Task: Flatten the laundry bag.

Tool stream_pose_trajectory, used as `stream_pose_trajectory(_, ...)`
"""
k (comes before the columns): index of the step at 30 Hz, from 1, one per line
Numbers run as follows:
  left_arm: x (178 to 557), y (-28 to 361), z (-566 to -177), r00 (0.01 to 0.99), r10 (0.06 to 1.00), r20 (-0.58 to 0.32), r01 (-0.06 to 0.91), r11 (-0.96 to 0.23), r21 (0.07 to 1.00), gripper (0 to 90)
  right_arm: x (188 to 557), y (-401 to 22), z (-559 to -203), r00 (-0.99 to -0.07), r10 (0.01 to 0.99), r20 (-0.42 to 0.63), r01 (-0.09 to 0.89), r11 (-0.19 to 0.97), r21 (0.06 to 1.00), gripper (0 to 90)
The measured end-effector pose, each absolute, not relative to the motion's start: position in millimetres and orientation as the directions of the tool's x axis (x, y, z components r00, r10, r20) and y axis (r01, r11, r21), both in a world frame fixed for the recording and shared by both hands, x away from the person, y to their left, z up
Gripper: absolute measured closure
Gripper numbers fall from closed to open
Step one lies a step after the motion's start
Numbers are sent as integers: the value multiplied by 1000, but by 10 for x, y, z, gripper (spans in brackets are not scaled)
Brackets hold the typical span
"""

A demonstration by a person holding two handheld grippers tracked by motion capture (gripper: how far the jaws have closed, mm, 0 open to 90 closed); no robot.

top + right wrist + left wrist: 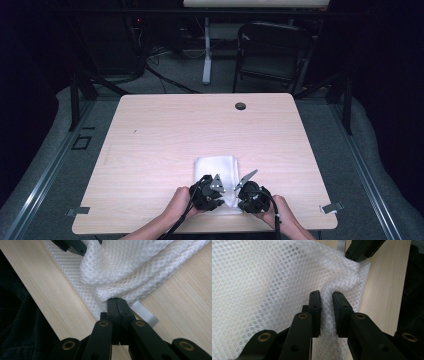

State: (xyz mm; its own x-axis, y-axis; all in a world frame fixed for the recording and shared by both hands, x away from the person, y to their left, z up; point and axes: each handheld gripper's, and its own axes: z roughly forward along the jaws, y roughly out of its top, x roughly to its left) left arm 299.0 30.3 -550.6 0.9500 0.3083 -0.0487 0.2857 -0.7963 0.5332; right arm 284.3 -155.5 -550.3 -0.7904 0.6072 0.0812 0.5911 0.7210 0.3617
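A folded white mesh cloth (215, 167) lies near the front edge of the light wooden table (150, 130). My left gripper (217, 198) sits at the cloth's near edge. In the left gripper view its jaws (327, 296) pinch a raised fold of the mesh cloth (274, 277). My right gripper (244, 198) is just to the right of it. Its jaws (117, 301) are shut on the edge of the cloth (130, 265), next to a small white tag (145, 313). A hand holds each gripper from below.
A round cable hole (240, 106) sits near the table's far edge. Metal clips (80, 211) (331, 207) stick out at the front corners. Beyond the table stand a dark chair (272, 50) and a white desk leg (206, 55).
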Motion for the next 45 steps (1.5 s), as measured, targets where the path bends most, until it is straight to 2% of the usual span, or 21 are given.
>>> stream_pose_trajectory(27,2958,351,-5394,946,324,-25,278,-768,577,807,2851,-1569,-5512,-783,615,96,604,714,354,900)
stream_pose_trajectory(33,2951,333,-5405,949,315,-20,268,-769,581,822,2844,-1557,-5395,-790,602,111,579,675,457,900)
stream_pose_trajectory(40,2932,342,-5385,951,308,3,247,-766,594,820,2863,-1502,-5512,-786,612,93,592,700,400,900)
stream_pose_trajectory(45,2930,378,-5347,952,307,6,242,-761,602,821,2855,-1497,-5527,-773,628,92,606,686,403,900)
